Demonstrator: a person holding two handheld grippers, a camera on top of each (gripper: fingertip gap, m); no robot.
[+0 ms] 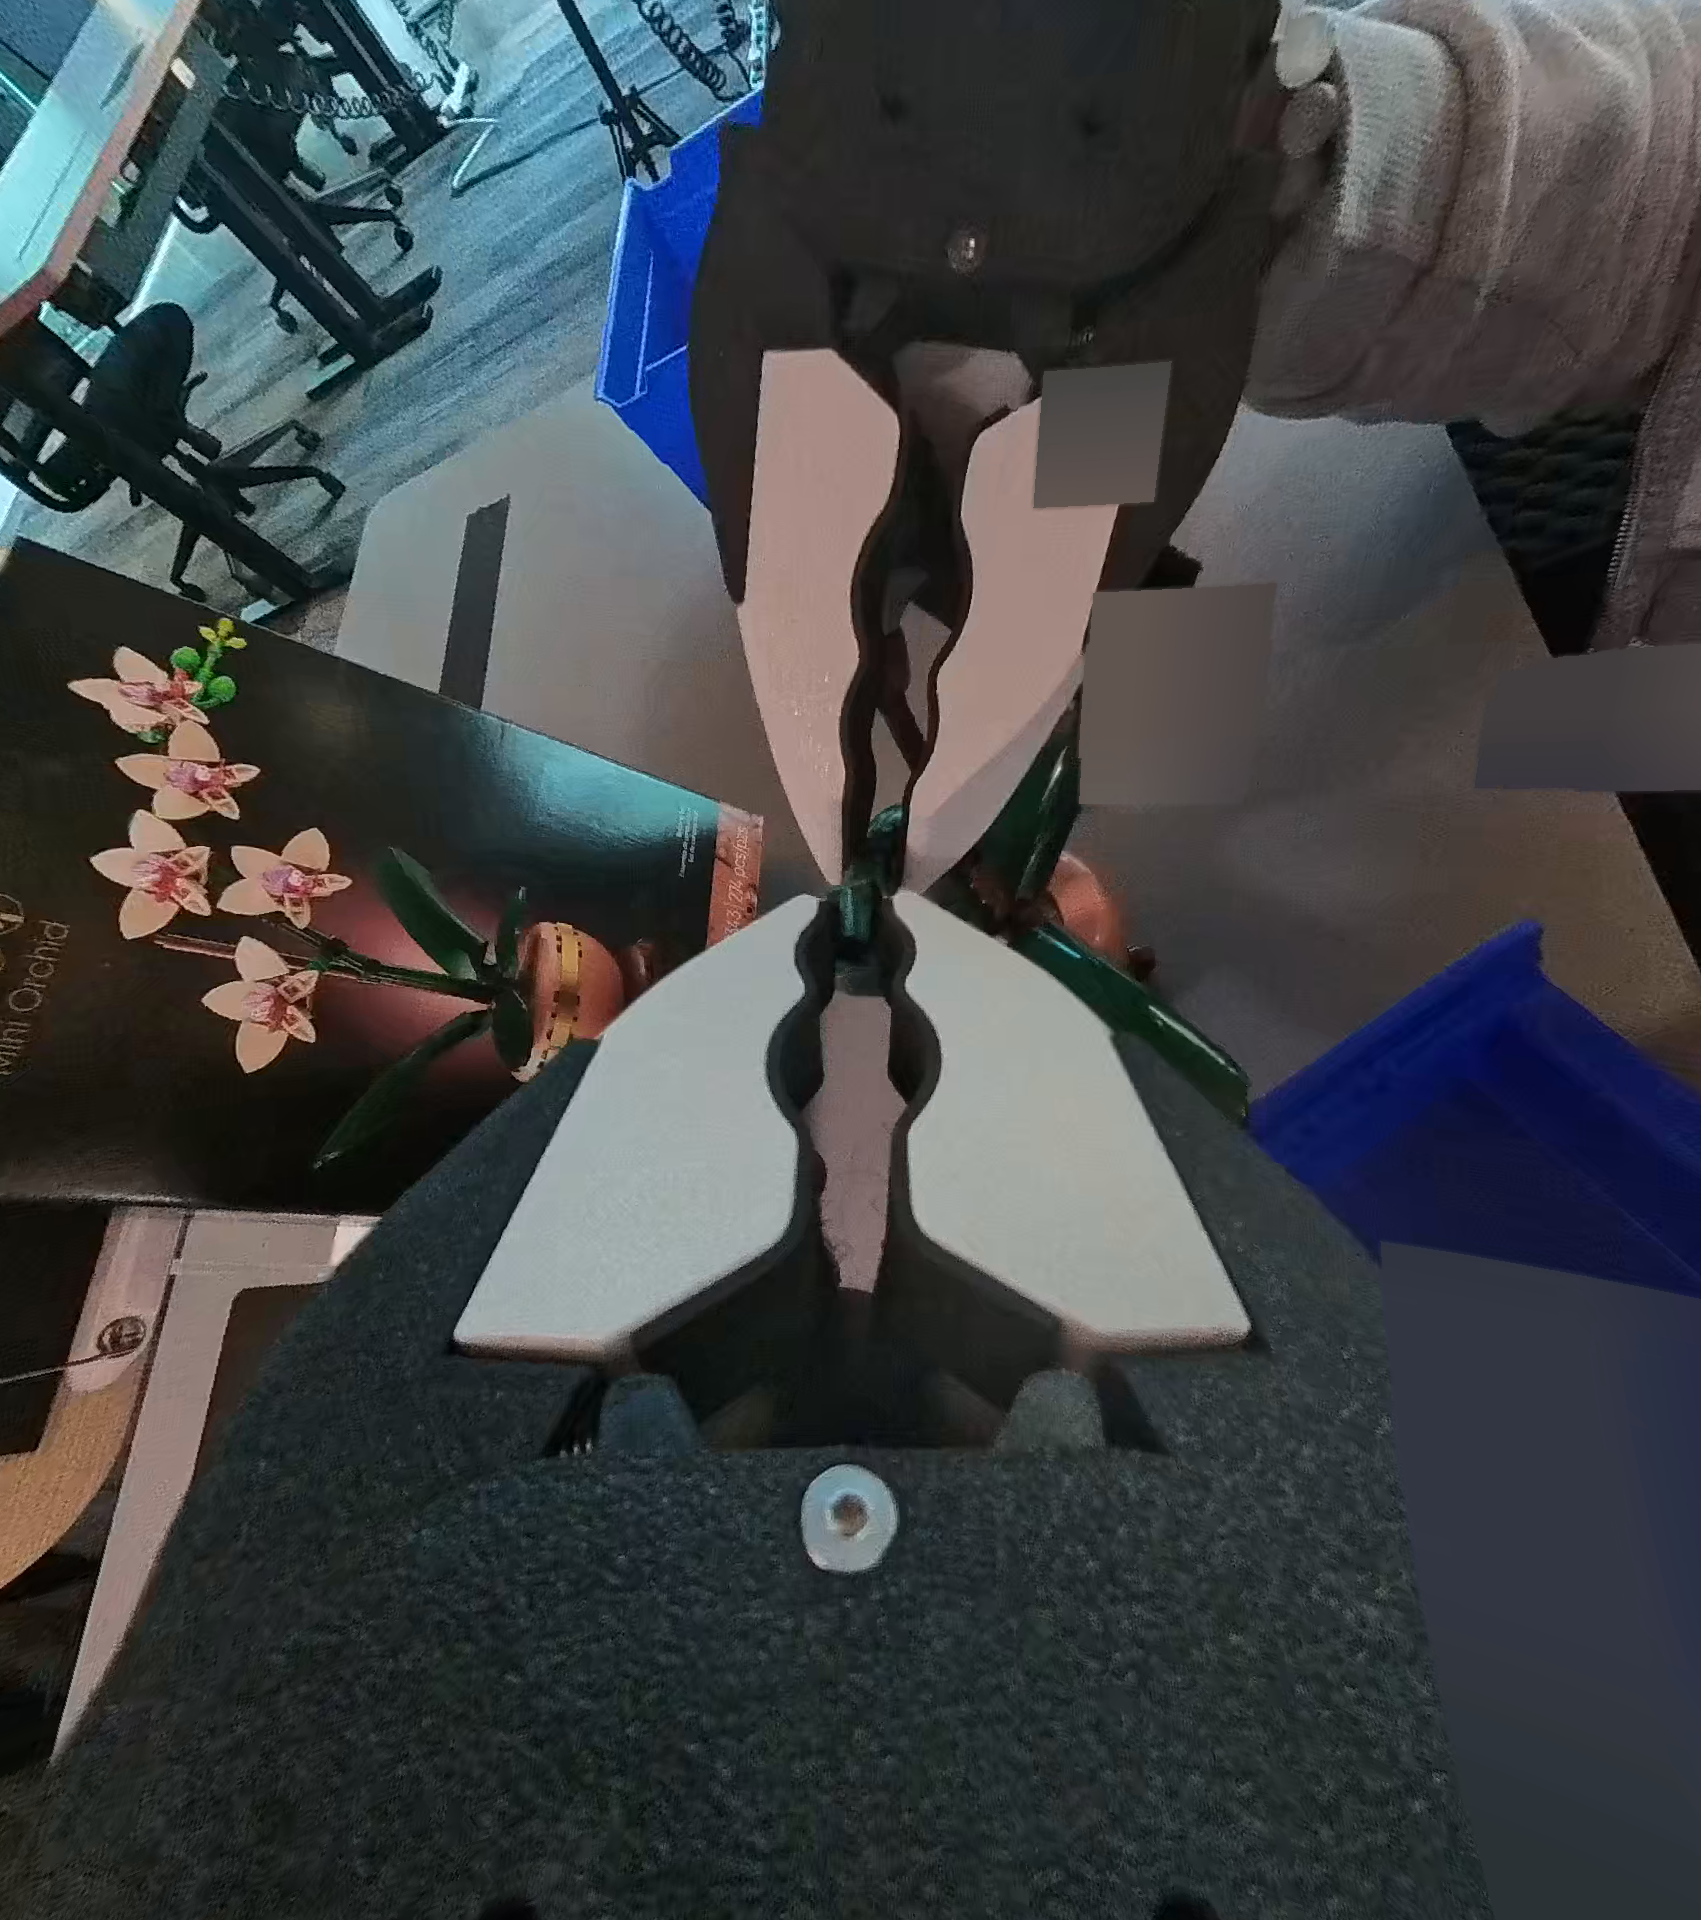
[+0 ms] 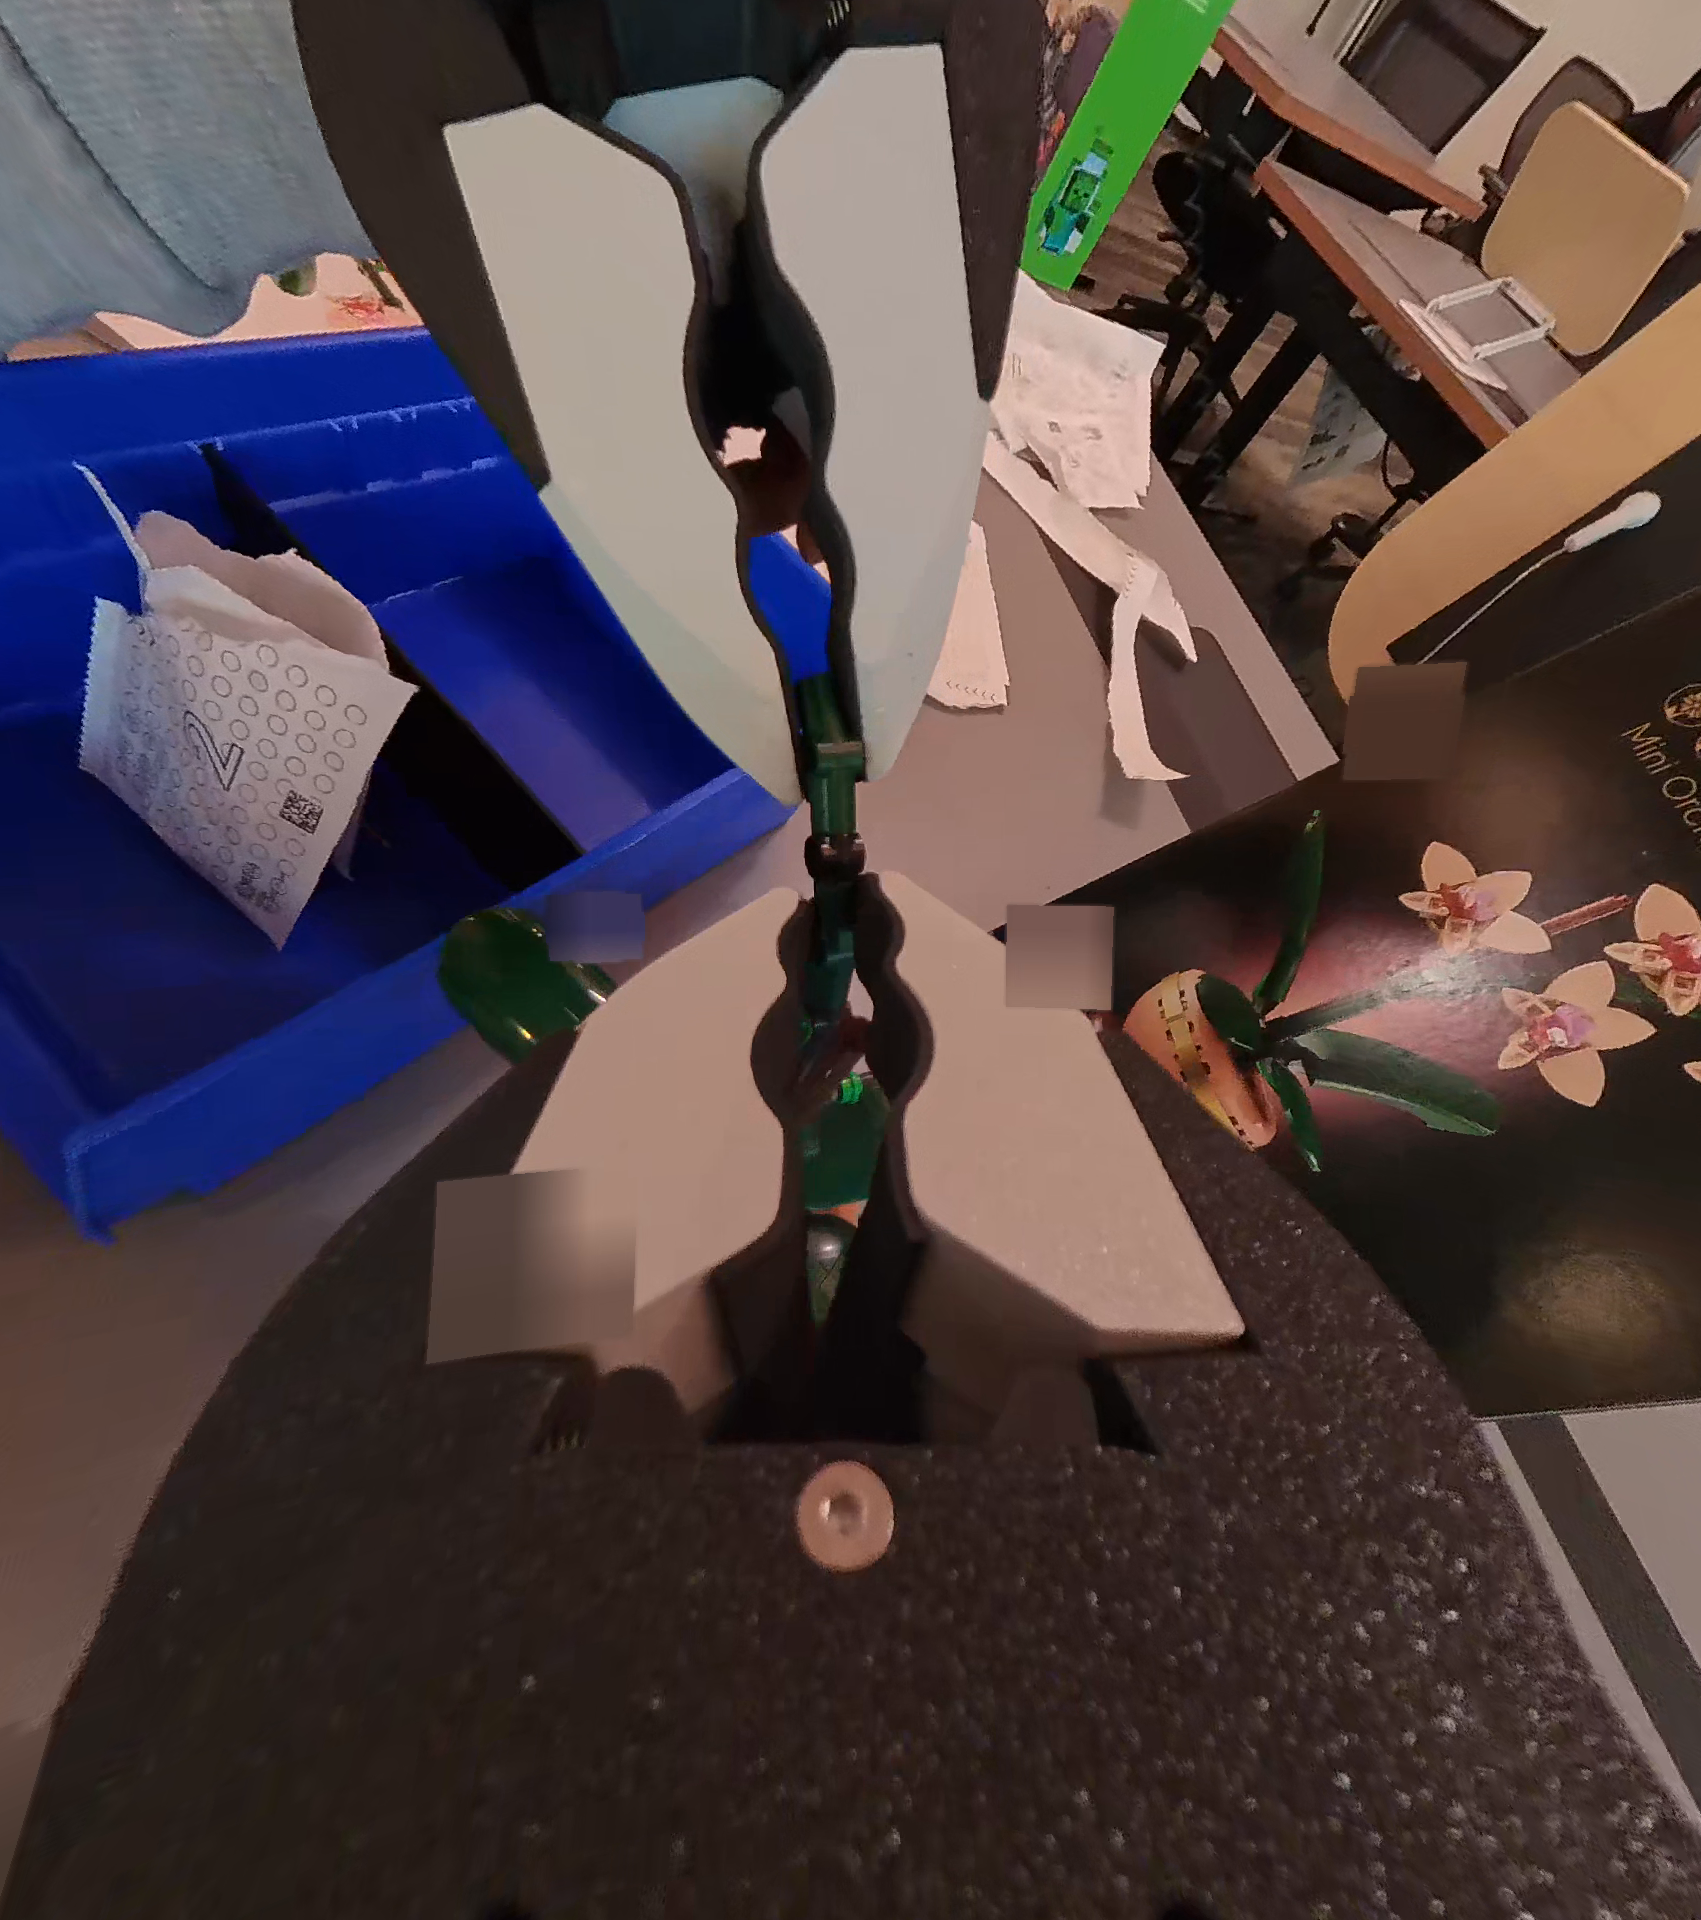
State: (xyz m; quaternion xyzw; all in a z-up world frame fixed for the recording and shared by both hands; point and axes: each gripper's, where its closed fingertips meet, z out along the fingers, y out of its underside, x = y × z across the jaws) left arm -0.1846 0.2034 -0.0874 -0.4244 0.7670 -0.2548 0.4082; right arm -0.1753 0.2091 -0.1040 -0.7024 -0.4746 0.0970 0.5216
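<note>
A dark green brick-built stem (image 1: 875, 836) hangs in the air between both grippers, which meet tip to tip. My left gripper (image 1: 854, 920) is shut on one end of it. My right gripper (image 1: 872, 862) comes down from above and is shut on the other end. Behind them are green leaves (image 1: 1126, 1008) and a brown pot (image 1: 1085, 899), partly hidden. In the right wrist view my right gripper (image 2: 838, 899) is shut on the stem (image 2: 833, 821), with the left gripper (image 2: 830, 774) opposite. A green leaf (image 2: 503, 982) shows on the left.
A black box (image 1: 202, 883) picturing an orchid lies on the grey table; it also shows in the right wrist view (image 2: 1552, 1091). A blue bin (image 2: 202, 987) holds a white paper bag (image 2: 222, 748). More blue bins (image 1: 1511, 1122) and torn paper (image 2: 1064, 416) lie around. A person's sleeve (image 1: 1500, 208) is near. Less than 4 cm separates the two grippers' tips.
</note>
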